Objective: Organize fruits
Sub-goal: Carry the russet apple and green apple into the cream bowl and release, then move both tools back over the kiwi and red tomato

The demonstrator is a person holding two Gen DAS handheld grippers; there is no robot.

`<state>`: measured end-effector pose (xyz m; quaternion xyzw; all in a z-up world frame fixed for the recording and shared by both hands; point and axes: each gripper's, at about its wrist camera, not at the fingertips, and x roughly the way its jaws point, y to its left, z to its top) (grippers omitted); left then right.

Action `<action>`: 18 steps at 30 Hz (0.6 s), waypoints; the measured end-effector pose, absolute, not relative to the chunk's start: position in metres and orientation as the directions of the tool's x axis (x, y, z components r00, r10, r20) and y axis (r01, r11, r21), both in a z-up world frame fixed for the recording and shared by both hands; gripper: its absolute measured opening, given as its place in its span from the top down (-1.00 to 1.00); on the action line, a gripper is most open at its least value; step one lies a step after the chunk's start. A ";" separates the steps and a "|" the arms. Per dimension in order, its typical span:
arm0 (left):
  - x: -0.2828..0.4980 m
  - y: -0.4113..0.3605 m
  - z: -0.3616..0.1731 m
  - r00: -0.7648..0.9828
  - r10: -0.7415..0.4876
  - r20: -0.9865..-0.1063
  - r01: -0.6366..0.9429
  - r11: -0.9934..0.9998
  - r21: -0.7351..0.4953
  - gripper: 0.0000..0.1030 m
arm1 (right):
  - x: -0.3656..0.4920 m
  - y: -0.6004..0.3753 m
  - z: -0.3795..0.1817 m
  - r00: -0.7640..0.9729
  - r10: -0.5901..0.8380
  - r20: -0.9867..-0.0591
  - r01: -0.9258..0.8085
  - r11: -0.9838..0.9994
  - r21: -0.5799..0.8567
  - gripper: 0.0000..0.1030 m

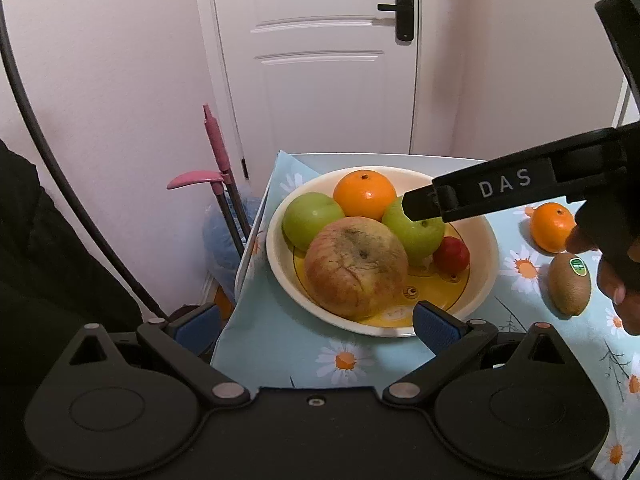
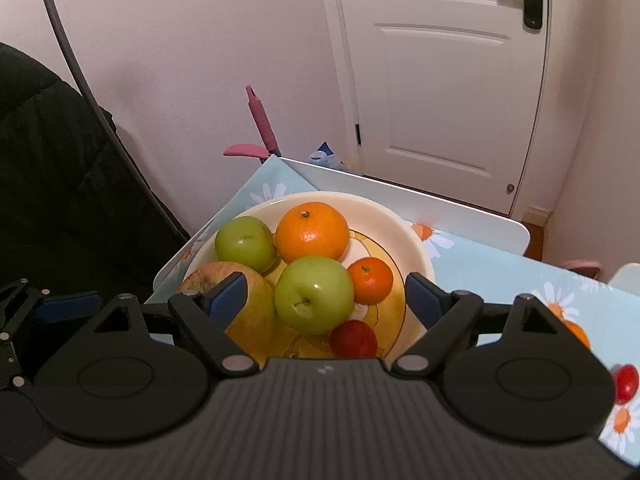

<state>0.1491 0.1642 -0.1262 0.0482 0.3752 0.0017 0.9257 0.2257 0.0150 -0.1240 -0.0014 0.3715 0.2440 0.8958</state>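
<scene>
A cream bowl (image 1: 486,240) (image 2: 416,248) on the daisy tablecloth holds a big reddish apple (image 1: 356,266), two green apples (image 1: 310,220) (image 2: 314,294), an orange (image 1: 364,194) (image 2: 312,232), a small mandarin (image 2: 370,280) and a small red fruit (image 1: 452,254) (image 2: 354,338). My left gripper (image 1: 316,324) is open and empty at the bowl's near rim. My right gripper (image 2: 326,294) is open above the bowl, its fingers on either side of the near green apple without touching it; it also shows in the left wrist view (image 1: 480,196). An orange (image 1: 554,226) and a kiwi (image 1: 568,284) lie right of the bowl.
A small red fruit (image 2: 626,382) lies on the cloth at the right. The table's left edge (image 1: 250,248) is close to the bowl. A pink-handled broom (image 1: 218,148) and a black chair (image 2: 60,200) stand left of the table. A white door (image 1: 332,60) is behind.
</scene>
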 end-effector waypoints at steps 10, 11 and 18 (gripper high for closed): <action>0.149 0.160 -0.107 0.722 0.023 -0.692 0.060 0.994 0.096 -1.00 | 0.202 -0.004 -0.098 0.644 0.378 -0.666 -0.368 0.915 0.164 -0.96; 0.148 0.159 -0.104 0.725 0.021 -0.688 0.065 0.993 0.099 -1.00 | 0.200 -0.007 -0.095 0.651 0.368 -0.664 -0.357 0.920 0.160 -0.96; 0.144 0.152 -0.082 0.743 -0.027 -0.669 0.098 0.993 0.069 -1.00 | 0.178 -0.035 -0.068 0.704 0.305 -0.641 -0.282 0.949 0.141 -0.96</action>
